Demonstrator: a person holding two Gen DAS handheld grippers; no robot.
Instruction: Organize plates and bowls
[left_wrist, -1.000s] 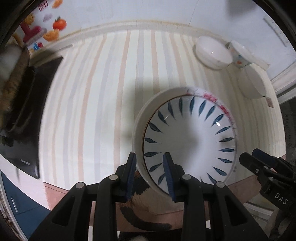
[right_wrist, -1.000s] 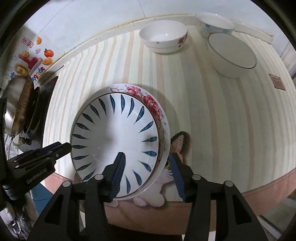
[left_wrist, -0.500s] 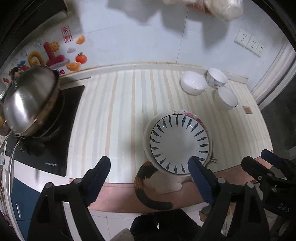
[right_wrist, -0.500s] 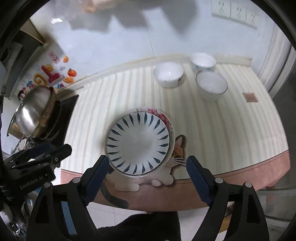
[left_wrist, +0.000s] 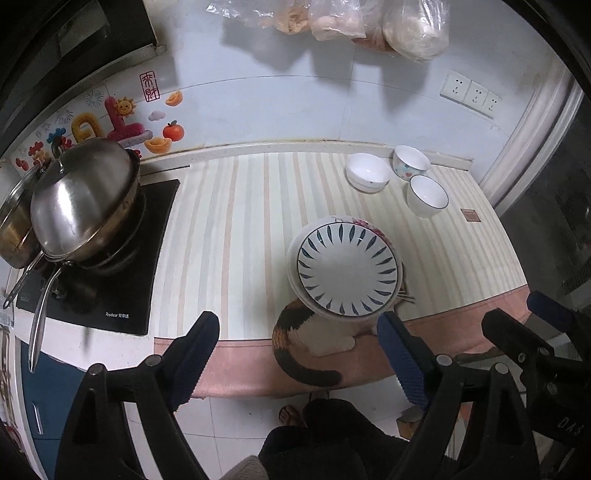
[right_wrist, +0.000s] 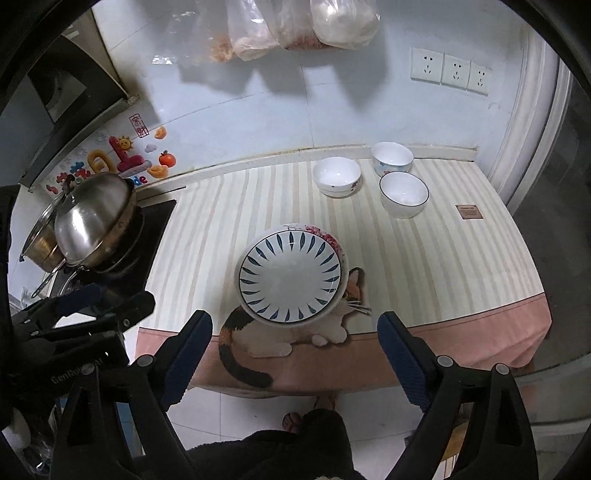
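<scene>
1. A second ago both grippers were pinching the plate stack's near rim — the left gripper (left_wrist: 297, 354) and the right gripper (right_wrist: 295, 350) have since let go and pulled back high above the desk (right_wrist: 461, 280), fingers spread wide and holding nothing.

2. The blue-leaf plate (right_wrist: 290, 275) now sits on top of the floral plate (right_wrist: 330, 240), whose pink rim peeks out at about 1 o'clock. In the left view a white rim shows at 9 o'clock of the top plate, so there may be a third plate underneath — I cannot tell for sure.

3. The stack rests at the desk's near edge, partly over the cat print (right_wrist: 332, 325) on the cloth.

4. Three bowls (right_wrist: 336, 175) are apart from one another at 1 o'clock of the stack, near the back wall, none nested.

5. My reading: the plates are done, and the bowls are what remains — probably stacking them into one another next.

6. The pot (left_wrist: 81, 199) on the hob at 9 o'clock is well apart from the work.
</scene>
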